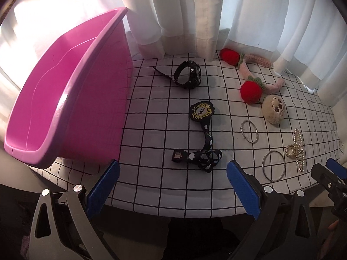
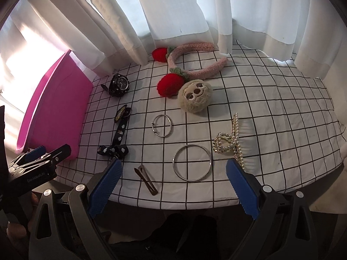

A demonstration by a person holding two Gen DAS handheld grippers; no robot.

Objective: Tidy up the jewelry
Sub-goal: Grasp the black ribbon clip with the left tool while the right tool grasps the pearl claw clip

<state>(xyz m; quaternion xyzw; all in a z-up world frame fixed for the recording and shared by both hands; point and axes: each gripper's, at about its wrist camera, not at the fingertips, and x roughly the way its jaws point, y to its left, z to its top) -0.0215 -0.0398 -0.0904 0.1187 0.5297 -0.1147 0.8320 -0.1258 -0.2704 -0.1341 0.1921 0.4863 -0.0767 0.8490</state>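
Your right gripper (image 2: 173,186) hangs at the near edge of the table, jaws spread wide and gripping nothing, and the large silver bangle (image 2: 192,162) lies flat on the cloth just beyond the gap between the blue pads (image 2: 104,189). It is a thin, plain, shiny ring. Just left of it, near your left pad, sits a brown hair clip (image 2: 146,182), slim and angled. To the right of the bangle, the pearl claw clip (image 2: 229,142) runs almost up to your right pad.

Further out is a smaller silver bangle (image 2: 162,126) with a clasp knob on its rim, then a beige plush ball (image 2: 194,97) with a stitched face, touching a red pom-pom on the pink fuzzy headband (image 2: 195,62) (a second pom-pom sits at the curtain hem).

Your left gripper (image 1: 172,191) is also wide open and empty, low at the table edge. Straight ahead of it lies the black patterned strap (image 1: 201,149) with a gold-embroidered badge at its far end, well clear of the pads. Beyond that, a black wristwatch (image 1: 189,74). The pink plastic tub (image 1: 71,99) stands tall to the left, its wall just beside your left pad. Everything rests on a white tablecloth with a black grid (image 2: 271,108), white curtains (image 2: 173,10) behind.
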